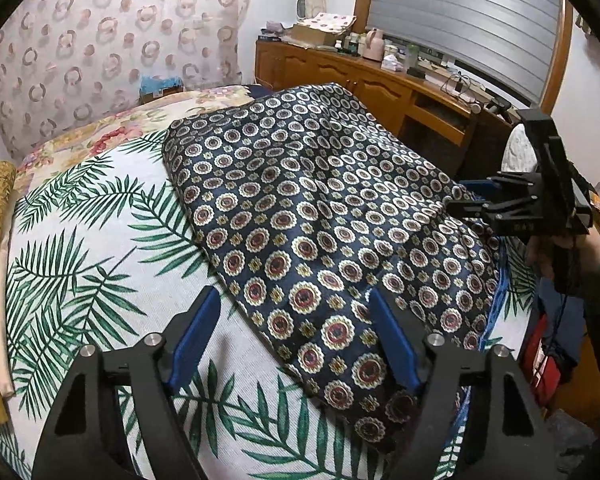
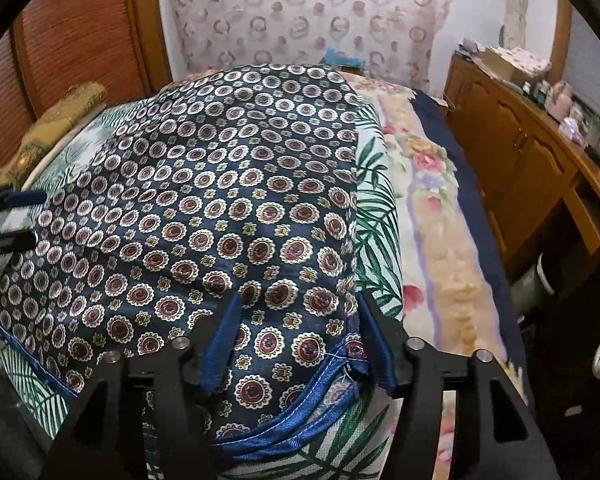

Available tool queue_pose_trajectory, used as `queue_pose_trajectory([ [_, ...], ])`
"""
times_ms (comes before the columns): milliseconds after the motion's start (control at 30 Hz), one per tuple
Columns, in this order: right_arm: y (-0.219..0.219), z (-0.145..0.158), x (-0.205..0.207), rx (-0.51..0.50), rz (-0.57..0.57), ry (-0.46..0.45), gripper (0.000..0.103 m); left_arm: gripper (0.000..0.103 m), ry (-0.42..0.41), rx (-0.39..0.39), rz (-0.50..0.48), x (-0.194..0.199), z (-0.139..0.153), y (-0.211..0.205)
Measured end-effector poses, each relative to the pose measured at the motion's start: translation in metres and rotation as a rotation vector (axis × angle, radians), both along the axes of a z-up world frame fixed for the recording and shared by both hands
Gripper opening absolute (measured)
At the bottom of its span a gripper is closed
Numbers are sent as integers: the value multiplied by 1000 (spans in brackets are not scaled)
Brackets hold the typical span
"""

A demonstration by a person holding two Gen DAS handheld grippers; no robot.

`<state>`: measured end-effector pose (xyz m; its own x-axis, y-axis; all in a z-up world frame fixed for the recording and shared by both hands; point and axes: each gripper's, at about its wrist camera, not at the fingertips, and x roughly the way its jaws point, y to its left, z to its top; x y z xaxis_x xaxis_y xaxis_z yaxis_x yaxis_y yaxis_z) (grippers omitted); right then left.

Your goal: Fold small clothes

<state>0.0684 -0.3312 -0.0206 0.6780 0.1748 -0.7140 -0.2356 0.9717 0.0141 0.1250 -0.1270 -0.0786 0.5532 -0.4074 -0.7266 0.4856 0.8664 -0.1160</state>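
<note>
Blue-padded fingers of your left gripper (image 1: 294, 338) fill the bottom of the left wrist view, standing apart over the near edge of the patterned garment (image 1: 320, 216), pinching nothing. Your right gripper (image 2: 298, 344) sits low in the right wrist view, also parted, straddling the garment's blue-hemmed corner (image 2: 340, 364); the cloth lies between the pads without being squeezed.

That dark garment with its ringed medallions is spread across the middle of the palm-leaf bedspread (image 1: 100, 240), apparently already doubled over, with the blue hem showing along its lower edge.

To do this step well, I'd judge you should bring each claw down on a corner of the same edge, catch every layer, and lift both together so the fold lands square. The fabric looks slippery, so layers may slide apart.

A cardboard box (image 1: 312, 32) sits on the wooden sideboard (image 1: 380, 76) at upper right, a floral cloth over it; its contents can't be seen.
</note>
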Motion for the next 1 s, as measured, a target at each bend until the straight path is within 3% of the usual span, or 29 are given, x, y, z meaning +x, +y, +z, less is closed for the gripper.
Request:
queue_pose_trajectory([
  [167, 6, -6, 8, -10, -6, -12, 67, 61, 26, -38, -15, -14, -3, 7],
  [500, 9, -10, 11, -9, -15, -11, 68, 53, 95, -127, -20, -45, -12, 25],
  [800, 18, 6, -7, 16, -10, -55, 68, 51, 133, -149, -45, -62, -19, 19],
  [867, 26, 10, -16, 22, 6, -69, 68, 45, 134, -148, -56, -65, -20, 16],
  [1000, 42, 20, -32, 30, 57, -93, 68, 42, 126, -139, -61, -69, -20, 12],
])
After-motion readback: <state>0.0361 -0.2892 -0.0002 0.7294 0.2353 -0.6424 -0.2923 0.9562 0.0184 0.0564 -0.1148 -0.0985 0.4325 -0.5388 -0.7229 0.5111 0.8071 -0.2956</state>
